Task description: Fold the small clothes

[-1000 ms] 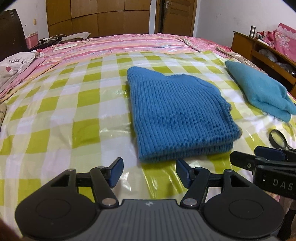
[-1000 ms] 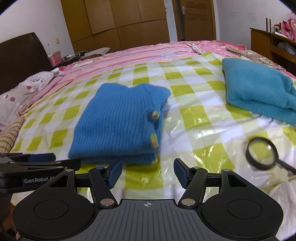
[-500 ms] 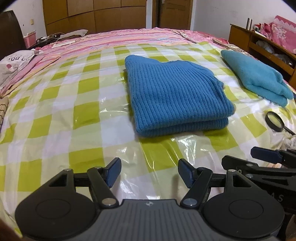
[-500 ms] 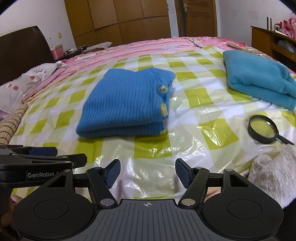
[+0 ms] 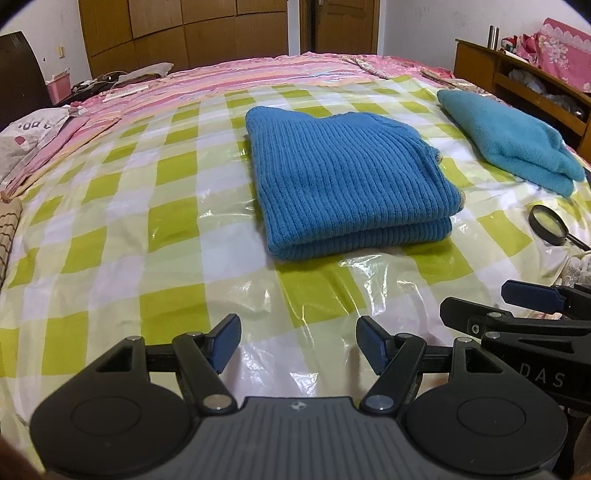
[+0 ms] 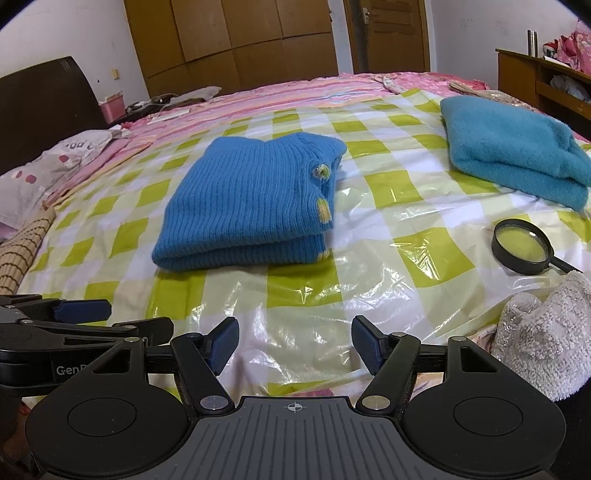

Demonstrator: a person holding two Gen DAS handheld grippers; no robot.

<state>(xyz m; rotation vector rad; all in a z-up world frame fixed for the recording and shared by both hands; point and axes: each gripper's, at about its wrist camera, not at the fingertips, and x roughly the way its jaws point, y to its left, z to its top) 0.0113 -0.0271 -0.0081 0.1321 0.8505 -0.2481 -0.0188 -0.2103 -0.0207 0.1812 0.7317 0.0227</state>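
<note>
bed (image 5: 110,229) | folded blue sweater (image 5: 347,181) ahead, apart from both hand-held grippers (image 5: 297,341) | jaws apart, empty

Home bedroom: big bed (image 5: 110,229) w/ checked plastic cover, pillow (image 6: 40,173), dark headboard (image 6: 44,107), wooden wardrobe (image 6: 229,44), door (image 6: 388,33).

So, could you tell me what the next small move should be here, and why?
Probably swing the right gripper toward the white fluffy cloth. The blue ribbed sweater and teal garment already lie folded, both grippers are empty and clear of them, and that cloth sits crumpled.
</note>
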